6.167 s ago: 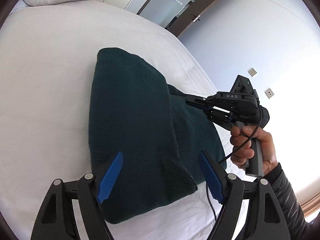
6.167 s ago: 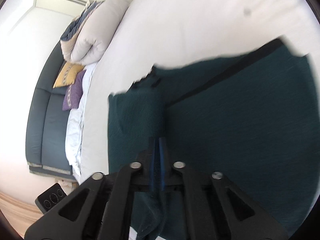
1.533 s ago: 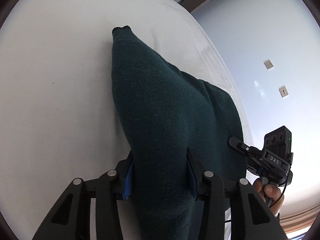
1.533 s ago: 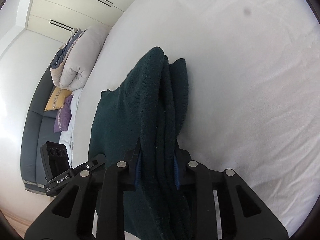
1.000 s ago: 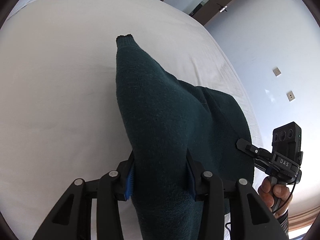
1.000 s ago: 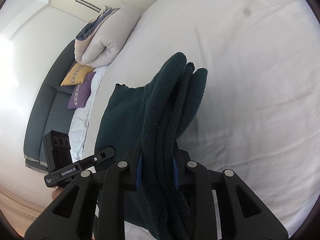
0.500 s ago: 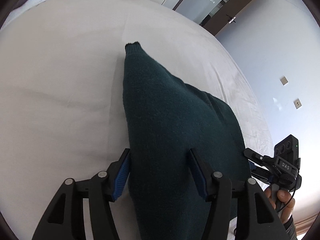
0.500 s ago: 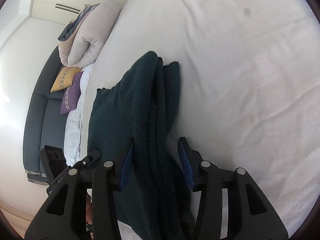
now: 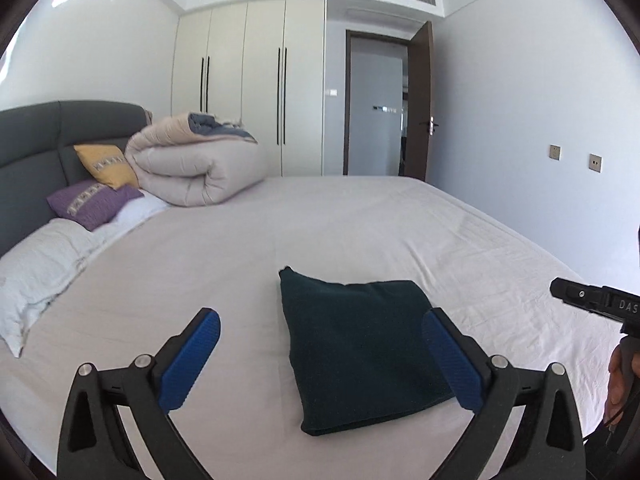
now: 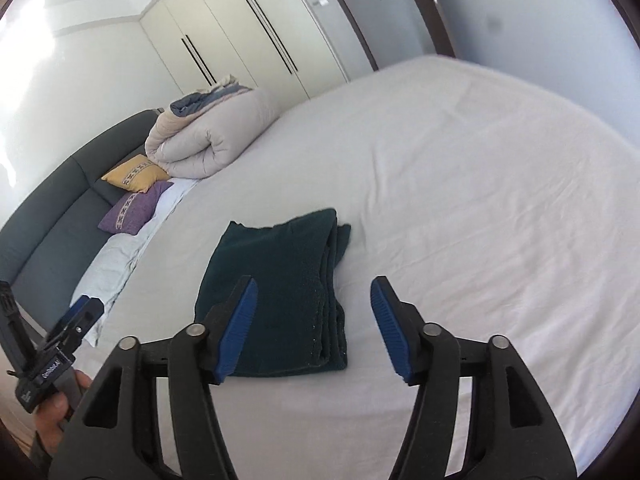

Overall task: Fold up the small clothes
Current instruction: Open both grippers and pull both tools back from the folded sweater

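The dark green sweater [image 9: 362, 350] lies folded on the bed [image 9: 360, 216]; both the left tongs [image 9: 320, 364] and right tongs [image 10: 314, 328], just opened, hover released, so folding looks finished.

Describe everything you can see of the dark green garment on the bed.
The garment is dark green, of a thick knit-like fabric, folded into a compact, roughly square stack. Several layered edges show along one side. It lies flat on the white sheet, with nothing else touching it; neither gripper holds it.
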Motion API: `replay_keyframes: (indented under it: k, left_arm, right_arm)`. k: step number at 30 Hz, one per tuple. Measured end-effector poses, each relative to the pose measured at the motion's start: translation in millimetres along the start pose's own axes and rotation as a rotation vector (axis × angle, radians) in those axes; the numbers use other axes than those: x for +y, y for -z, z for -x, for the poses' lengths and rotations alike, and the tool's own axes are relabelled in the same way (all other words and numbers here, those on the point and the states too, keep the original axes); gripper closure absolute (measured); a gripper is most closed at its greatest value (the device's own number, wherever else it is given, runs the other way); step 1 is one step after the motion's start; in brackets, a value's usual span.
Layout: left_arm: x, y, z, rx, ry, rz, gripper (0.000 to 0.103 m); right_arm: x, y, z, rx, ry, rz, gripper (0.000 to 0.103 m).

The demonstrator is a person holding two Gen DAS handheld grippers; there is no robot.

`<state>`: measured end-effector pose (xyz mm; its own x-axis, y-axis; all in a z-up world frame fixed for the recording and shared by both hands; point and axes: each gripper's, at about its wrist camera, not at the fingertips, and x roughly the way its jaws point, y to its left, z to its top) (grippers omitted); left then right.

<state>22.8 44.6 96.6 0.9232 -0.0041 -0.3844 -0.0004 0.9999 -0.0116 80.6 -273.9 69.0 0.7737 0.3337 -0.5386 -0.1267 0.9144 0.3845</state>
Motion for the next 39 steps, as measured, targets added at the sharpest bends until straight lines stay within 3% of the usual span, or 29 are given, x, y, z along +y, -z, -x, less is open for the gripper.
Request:
replay_keyframes:
  k: [4,5,8,11,18,23,30,35,39]
  left_arm:
    - [-12.9,-7.5,47.7,-0.080,-0.101,-0.083,0.000]
    - [-13.3,-9.4,59.4,-0.104,-0.132,-0.095,0.000]
    - [-11.7,-10.9,91.6,-0.172,-0.269,-0.116,0.000]
    - [-11.2,-17.5,100.5,-0.130,-0.267,-0.116,0.000]
    - [-2.0,-19.8,112.6,-0.051,-0.245,0.003,0.000]
    - [-2.0,1.2,102.3,0.057,-0.205,0.041,0.000]
    - [3.1,17.4,76.4,0.209,-0.139,0.096,0.000]
    - [3.3,26.1,68.5,0.241,-0.132,0.087,0.000]
    - [7.1,28.3,63.3,0.255,-0.135,0.087,0.000]
  right_arm:
    - [39.2,8.5,72.6,-0.217,0.043,0.148,0.013]
    - [48.7,11.4,90.5,-0.283,0.051,0.180,0.003]
    - [73.9,20.0,134.0,-0.453,0.096,0.278,0.000]
    - [92.9,17.5,161.6,-0.525,0.124,0.325,0.000]
    - [112.9,15.4,199.1,-0.480,0.064,0.287,0.000]
    - [116.4,29.0,194.8,-0.358,0.072,0.284,0.000]
    - [93.6,46.3,146.5,-0.219,0.206,0.251,0.000]
    - [78.7,53.0,113.3,-0.119,0.273,0.232,0.000]
    - [68.9,58.5,90.2,-0.044,0.273,0.201,0.000]
